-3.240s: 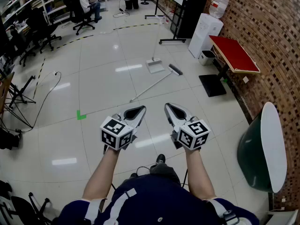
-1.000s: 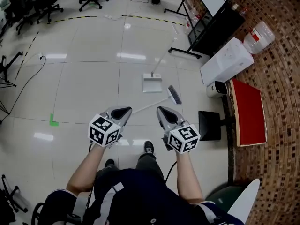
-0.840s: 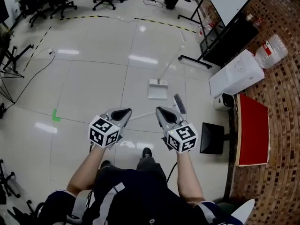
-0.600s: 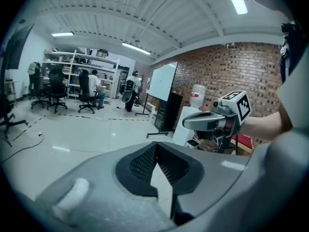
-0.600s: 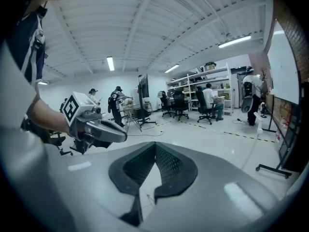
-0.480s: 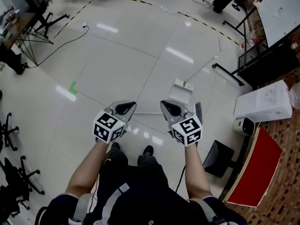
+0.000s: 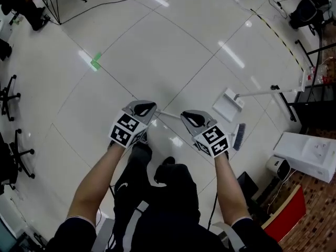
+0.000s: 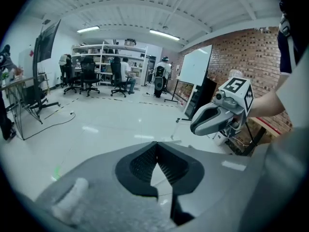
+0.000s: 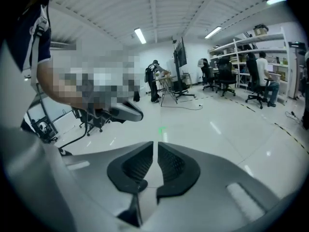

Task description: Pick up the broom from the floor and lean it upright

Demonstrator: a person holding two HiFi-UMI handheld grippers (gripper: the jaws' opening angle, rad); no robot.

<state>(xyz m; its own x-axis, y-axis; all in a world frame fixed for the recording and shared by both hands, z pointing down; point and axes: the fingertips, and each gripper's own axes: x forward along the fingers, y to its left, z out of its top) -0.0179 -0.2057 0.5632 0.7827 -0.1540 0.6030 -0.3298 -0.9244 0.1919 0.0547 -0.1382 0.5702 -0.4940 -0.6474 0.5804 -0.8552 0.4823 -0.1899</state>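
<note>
The broom lies flat on the white tiled floor, its dark brush head (image 7: pixel 239 136) at the right. Its thin pale handle (image 7: pixel 168 114) runs left and shows between my two grippers. My left gripper (image 7: pixel 142 108) hangs over the handle's left part; in the left gripper view its tips (image 8: pixel 157 144) meet on nothing. My right gripper (image 7: pixel 193 118) is just right of it, above the handle. In the right gripper view its jaws (image 9: pixel 155 144) are opening, with a thin slit and nothing between them. I cannot tell whether either gripper touches the broom.
A white dustpan (image 7: pixel 227 105) with a long upright handle stands on the floor just beyond the brush head. A white cabinet (image 7: pixel 310 154), a black stand base (image 7: pixel 247 185) and a red table (image 7: pixel 286 214) are at the right. Office chairs (image 7: pixel 10 93) stand at the left. A green tape mark (image 7: pixel 95 62) is on the floor.
The person has walked up to the broom and bent over it. Both grippers have dropped towards the floor and now hang over the handle, which earlier lay well ahead of them.
</note>
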